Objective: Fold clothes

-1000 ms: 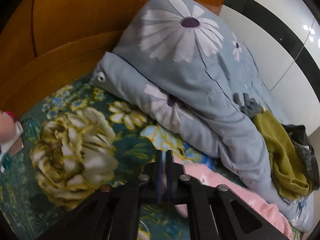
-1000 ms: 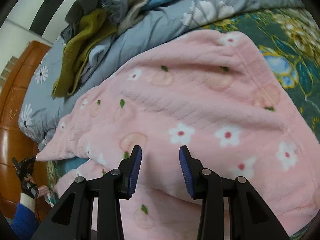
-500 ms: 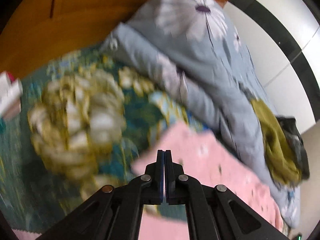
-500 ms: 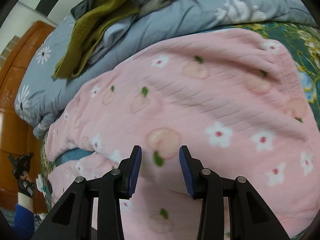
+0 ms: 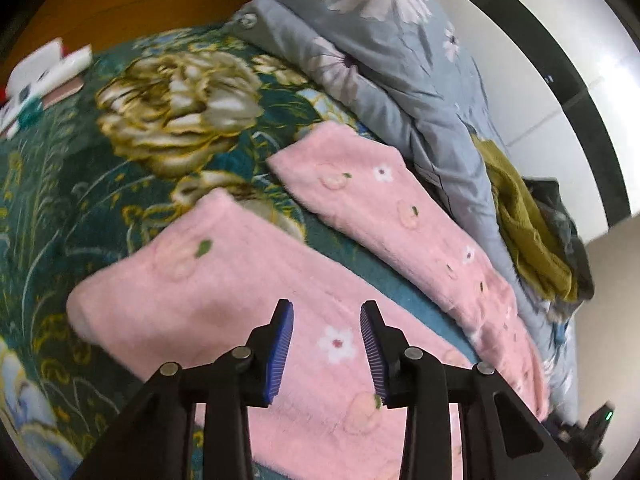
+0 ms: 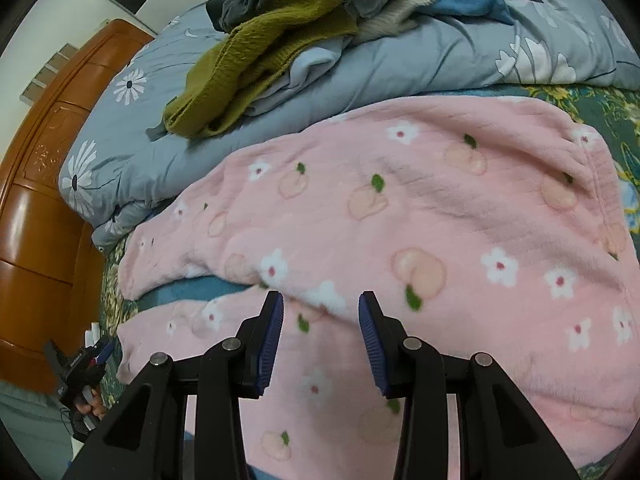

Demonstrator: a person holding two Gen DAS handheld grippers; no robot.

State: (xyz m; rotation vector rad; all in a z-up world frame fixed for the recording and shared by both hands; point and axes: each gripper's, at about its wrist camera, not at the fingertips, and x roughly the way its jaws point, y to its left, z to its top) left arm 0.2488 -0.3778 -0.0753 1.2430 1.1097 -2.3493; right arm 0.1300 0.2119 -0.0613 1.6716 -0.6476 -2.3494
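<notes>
Green floral bedspread point(image 5: 60, 208) carries pink pyjama trousers point(image 6: 440, 220), legs apparently spread flat, unfolded. Left gripper point(image 5: 326, 346) opening, right gripper point(image 6: 320, 334) apart; neither holds cloth. Clothes pile point(image 6: 280, 36) waits along the bed's far edge.

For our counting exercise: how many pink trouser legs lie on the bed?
2: one fluffy pink trouser leg nearer the camera, the other beside the grey floral duvet.

wall: white, black band point(image 5: 576, 80) | headboard: orange wood point(image 6: 40, 208)

Pink fleece trousers point(image 5: 248, 280) — flat, legs apart
</notes>
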